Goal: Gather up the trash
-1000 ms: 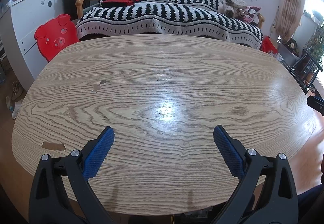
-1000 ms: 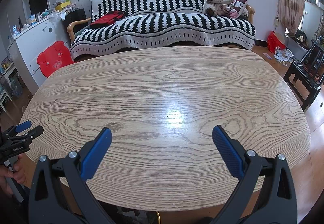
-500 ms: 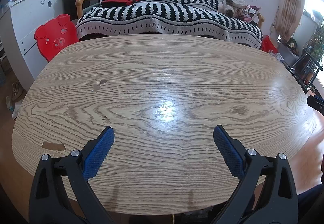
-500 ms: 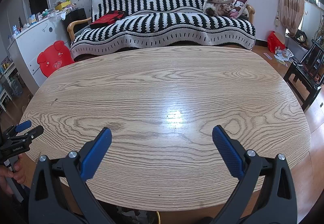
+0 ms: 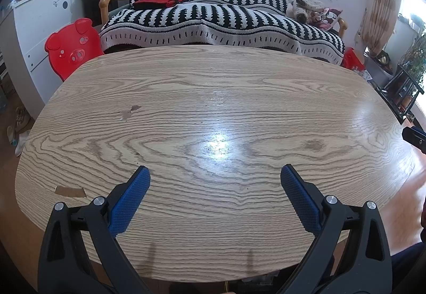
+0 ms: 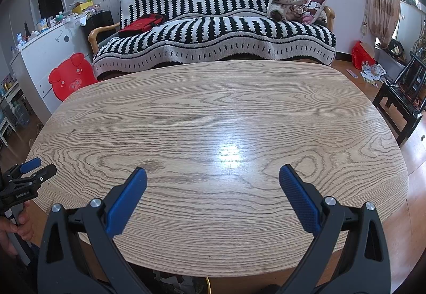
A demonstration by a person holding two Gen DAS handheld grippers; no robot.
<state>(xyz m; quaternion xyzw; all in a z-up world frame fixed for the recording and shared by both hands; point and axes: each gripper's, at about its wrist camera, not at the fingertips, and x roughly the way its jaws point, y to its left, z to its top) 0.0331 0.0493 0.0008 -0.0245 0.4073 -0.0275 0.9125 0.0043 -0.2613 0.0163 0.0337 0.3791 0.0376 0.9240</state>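
Wooden worktop lies under both grippers — the left gripper and the right gripper hang over its near edge, jaws spread wide, holding nothing. A brown paper scrap lies at eight o'clock of the left gripper, near the rim.

Left gripper is hovering low over the near edge of the worktop, its blue-padded fingers spreading wide with nothing between them. Right gripper is doing the same, fingers gaping, while a hand is gripping the left handle.
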